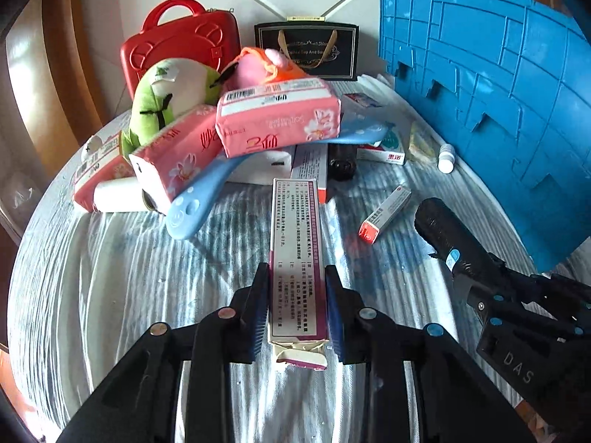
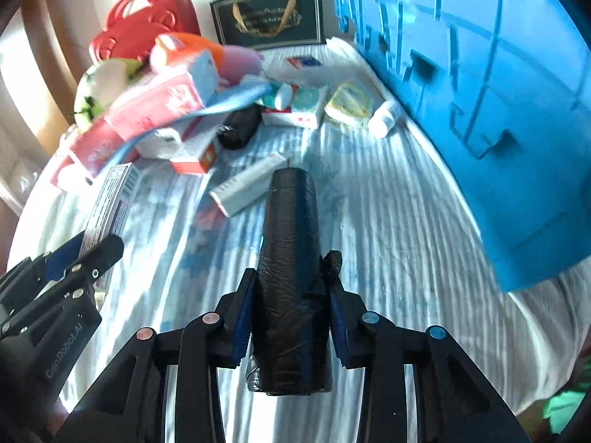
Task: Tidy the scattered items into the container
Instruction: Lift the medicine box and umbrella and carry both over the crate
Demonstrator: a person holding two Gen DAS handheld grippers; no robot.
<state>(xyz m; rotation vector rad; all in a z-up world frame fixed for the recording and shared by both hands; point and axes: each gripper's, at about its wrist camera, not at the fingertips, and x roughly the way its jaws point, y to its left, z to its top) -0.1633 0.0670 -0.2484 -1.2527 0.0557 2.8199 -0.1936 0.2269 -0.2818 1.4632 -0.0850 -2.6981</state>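
Two tongs, both loaded. Left tongs (image 1: pixel 297 295) pinch a long white-and-purple carton (image 1: pixel 297 254) by its near end, carton pointing away over the striped cloth (image 1: pixel 110 277). Right tongs (image 2: pixel 291 308) pinch a black roll of bags (image 2: pixel 290 258) around its lower half, roll lifted clear of the cloth. Blue crate (image 1: pixel 498 92) stands at the right edge. Behind: heap of pink tissue packs (image 1: pixel 277 118), green plush (image 1: pixel 166 99), blue hanger (image 1: pixel 207 192). Small red-ended box (image 1: pixel 386 214) lies alone between heap and crate; white bottle (image 1: pixel 446 158) just beside the crate wall.
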